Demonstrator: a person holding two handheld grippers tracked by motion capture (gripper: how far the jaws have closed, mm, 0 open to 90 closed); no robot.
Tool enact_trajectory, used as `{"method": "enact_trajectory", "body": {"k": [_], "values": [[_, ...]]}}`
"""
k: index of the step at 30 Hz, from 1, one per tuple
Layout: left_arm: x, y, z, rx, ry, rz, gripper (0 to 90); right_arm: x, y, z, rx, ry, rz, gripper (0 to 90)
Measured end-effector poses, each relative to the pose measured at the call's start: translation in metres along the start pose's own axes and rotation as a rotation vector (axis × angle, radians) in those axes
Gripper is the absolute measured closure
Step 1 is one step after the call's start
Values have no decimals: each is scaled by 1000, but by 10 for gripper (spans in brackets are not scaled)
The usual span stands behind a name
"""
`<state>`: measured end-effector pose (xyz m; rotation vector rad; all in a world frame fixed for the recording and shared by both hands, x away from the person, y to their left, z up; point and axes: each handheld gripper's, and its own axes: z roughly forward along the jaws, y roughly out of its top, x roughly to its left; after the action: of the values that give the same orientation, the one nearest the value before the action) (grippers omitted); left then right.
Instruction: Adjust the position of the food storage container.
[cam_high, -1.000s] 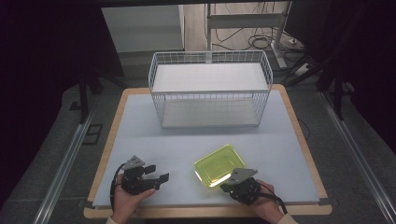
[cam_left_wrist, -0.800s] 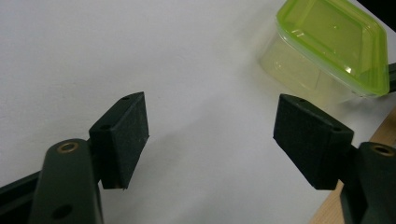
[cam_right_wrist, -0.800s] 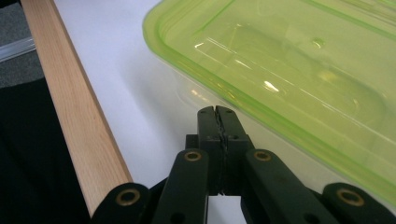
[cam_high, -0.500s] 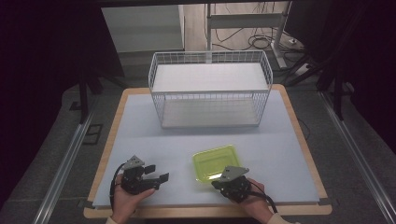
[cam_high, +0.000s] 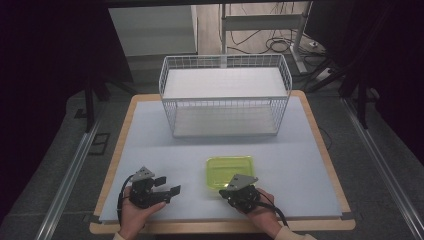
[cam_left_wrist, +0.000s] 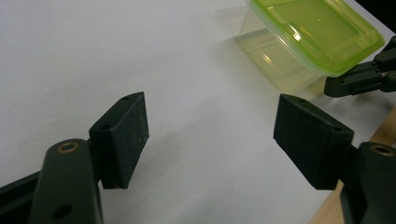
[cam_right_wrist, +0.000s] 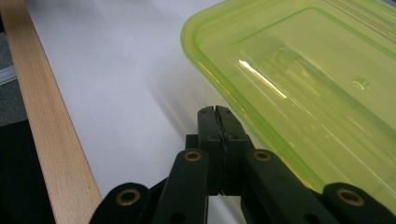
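High view: starting at the left, I see my left gripper (cam_high: 167, 189) at about 7 o'clock on the white table mat (cam_high: 150, 140), held low in the person's left hand (cam_high: 134, 212), with its jaws spread wide and nothing between them. In the left gripper view the two black pads (cam_left_wrist: 122, 135) stand well apart over bare mat, and the green-lidded container (cam_left_wrist: 314, 32) sits off at 1 o'clock from them, apart from both pads.

Moving toward the middle, the white wire basket (cam_high: 225, 95) stands at 12 o'clock on the mat, well apart from both grippers.

Further right, the green-lidded container (cam_high: 229, 171) lies flat on the mat at roughly 5 o'clock, between the basket and the near edge. My right gripper (cam_high: 231, 189) sits at the container's near edge, held in the right hand (cam_high: 260, 210). In the right gripper view its jaws are pressed together, pad against pad, with nothing pinched; the tip (cam_right_wrist: 218, 122) lies just beside the lid's rim (cam_right_wrist: 219, 88), under its overhang, and I cannot tell whether it touches. The wooden table border (cam_right_wrist: 51, 140) runs along at 9 o'clock there.
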<state>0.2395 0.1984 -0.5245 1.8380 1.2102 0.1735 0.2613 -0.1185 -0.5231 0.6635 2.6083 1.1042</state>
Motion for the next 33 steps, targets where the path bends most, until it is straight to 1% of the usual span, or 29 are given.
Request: {"method": "enact_trajectory", "body": {"k": [3,4,5,6,8,9,10,11,12,13,14,16,17,19,21,22,24,25,28,29,33], "values": [[0,0,0,-1,-2,0,263,1,0,-1,1,9,6,900],[0,0,0,-1,-2,0,263,1,-1,-3,-1,21,9,900],[0,0,-1,-1,-2,0,263,4,-1,-10,-13,34,10,900],[0,0,-1,-1,-2,0,264,5,-1,-14,-21,39,11,900],[1,0,-1,-4,-2,-2,263,6,-1,-30,-53,45,13,900],[1,0,-1,-5,-2,-3,263,6,-1,-30,-53,45,13,900],[1,0,-1,-7,0,-6,263,3,-1,-48,-88,40,28,900],[2,0,-1,-7,-1,-6,263,0,-2,-57,-103,35,37,900],[2,0,-1,-7,-1,-6,263,0,-2,-57,-103,35,37,900],[2,0,-1,-6,0,-7,263,-12,-3,-75,-136,-4,66,900],[2,0,-1,-5,1,-7,263,-17,-3,-80,-147,-19,78,900],[2,0,-1,-6,2,-8,263,-33,-6,-92,-160,-58,110,900],[2,0,-1,-7,3,-9,263,-39,-7,-95,-160,-76,123,900],[3,0,-1,-6,7,-9,263,-57,-13,-100,-157,-123,165,900],[3,0,-1,-3,10,-8,263,-74,-21,-101,-140,-154,214,900],[3,0,-1,-2,10,-8,263,-83,-27,-100,-131,-162,246,900],[3,0,0,-1,10,-8,263,-94,-34,-95,-109,-171,280,900],[3,0,0,0,10,-8,263,-97,-36,-92,-98,-164,298,900],[2,0,0,2,12,-7,263,-102,-39,-82,-65,-157,302,900],[2,0,0,1,11,-7,263,-101,-39,-78,-56,-151,305,900],[2,0,0,1,10,-7,263,-98,-37,-66,-30,-128,287,900]]}}
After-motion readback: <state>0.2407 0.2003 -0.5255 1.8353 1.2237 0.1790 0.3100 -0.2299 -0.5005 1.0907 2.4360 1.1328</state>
